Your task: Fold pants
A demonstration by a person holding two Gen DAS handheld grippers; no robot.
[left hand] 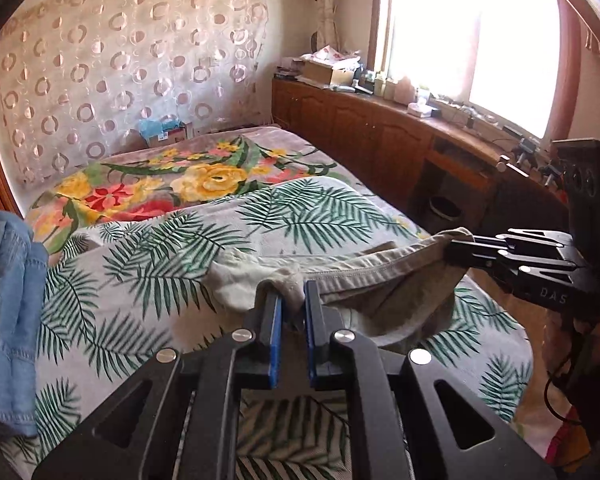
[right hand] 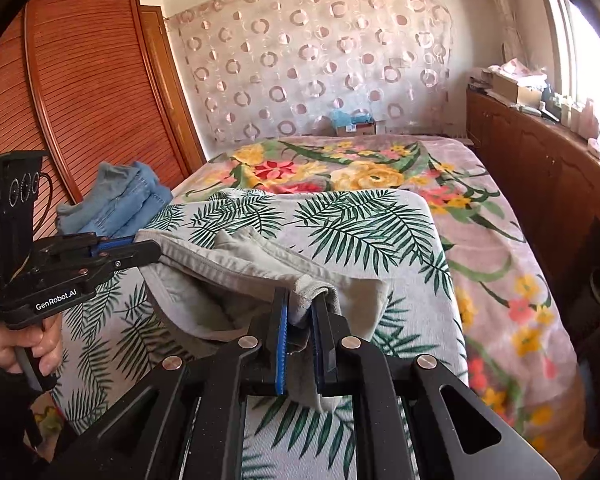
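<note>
Pale grey-beige pants (left hand: 364,276) hang stretched between my two grippers above the palm-leaf sheet (left hand: 148,264). My left gripper (left hand: 291,292) is shut on one end of the pants' edge. My right gripper (left hand: 452,248) comes in from the right and is shut on the other end. In the right wrist view the pants (right hand: 236,276) sag between the right gripper (right hand: 300,304) in front and the left gripper (right hand: 152,248) at the left. The lower part of the pants lies bunched on the sheet (right hand: 364,224).
Blue jeans (left hand: 8,304) lie piled at the sheet's left edge, also in the right wrist view (right hand: 128,200). A floral blanket (left hand: 204,176) covers the far bed. A wooden cabinet row (left hand: 380,136) with clutter runs along the right under the window. A slatted wardrobe (right hand: 92,92) stands left.
</note>
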